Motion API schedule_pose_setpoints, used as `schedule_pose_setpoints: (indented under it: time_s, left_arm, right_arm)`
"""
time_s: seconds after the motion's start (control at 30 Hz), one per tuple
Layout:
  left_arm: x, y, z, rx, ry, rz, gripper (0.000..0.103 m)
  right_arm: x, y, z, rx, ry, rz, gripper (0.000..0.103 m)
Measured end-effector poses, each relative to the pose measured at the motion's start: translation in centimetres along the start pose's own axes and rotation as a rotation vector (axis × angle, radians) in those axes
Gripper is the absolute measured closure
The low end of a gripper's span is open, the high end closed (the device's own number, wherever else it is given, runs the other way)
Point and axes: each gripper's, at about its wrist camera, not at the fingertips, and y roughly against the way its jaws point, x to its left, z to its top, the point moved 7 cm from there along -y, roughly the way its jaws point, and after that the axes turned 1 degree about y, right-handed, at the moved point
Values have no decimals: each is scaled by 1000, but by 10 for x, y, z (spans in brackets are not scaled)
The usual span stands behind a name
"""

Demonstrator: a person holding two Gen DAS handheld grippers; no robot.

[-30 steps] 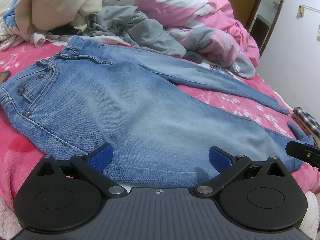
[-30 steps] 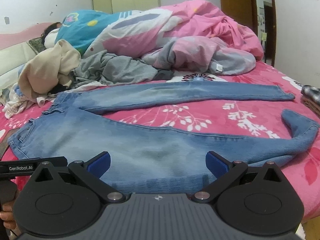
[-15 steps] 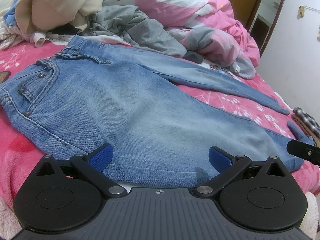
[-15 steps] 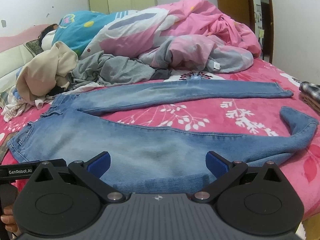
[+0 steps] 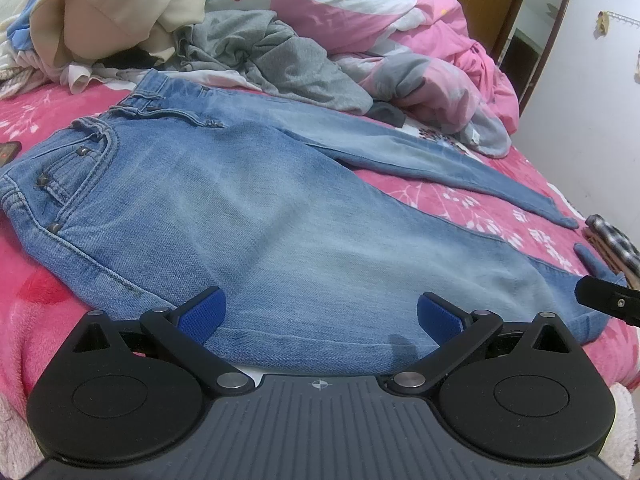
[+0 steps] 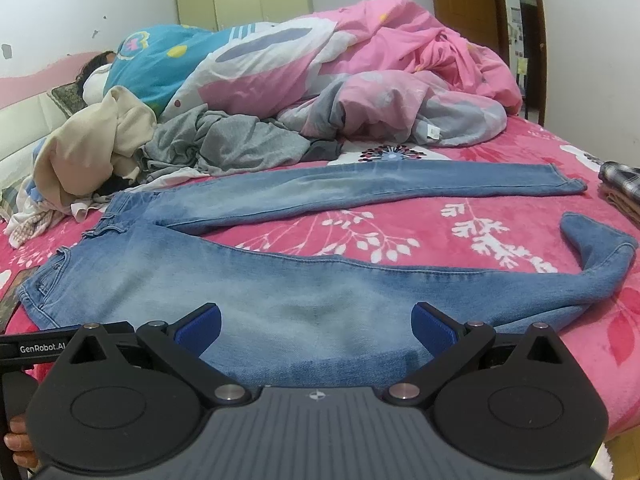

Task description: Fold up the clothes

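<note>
Jeans lie spread flat on the pink floral bed, front side up, which is probably so the legs can be brought together before any fold. At the left sits the waistband, with its pocket rivets and belt loops showing; from there the long axis runs rightward across the bed. The legs splay in a narrow V: the far leg stretches straight to a hem at the right, while the near leg runs along the near edge of the bed and its cuff curls back toward the far side, not yet smoothed.

The left gripper hovers low over the near leg's upper part, by the thigh, its blue-padded fingers wide apart and holding nothing. The right gripper sits further right along the same leg, fingers equally wide and empty, with the denim's near edge between them. Both seem lined up on that near seam, likely so the leg can be pinched at two places and carried over onto the far one.

Behind the jeans, from left to right, are a beige garment, a crumpled grey garment and a pink quilt. A plaid folded item rests at the far right edge. In the right wrist view a hand grips the other tool's handle at the lower left.
</note>
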Motion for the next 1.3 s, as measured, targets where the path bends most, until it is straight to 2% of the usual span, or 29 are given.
schedule_pose_setpoints:
  time_s: [1.3]
  left_arm:
    - [-2,0,-5,-2,-62,7,0]
  right_arm:
    - [-5,-3,-4,9,-34,-3,1]
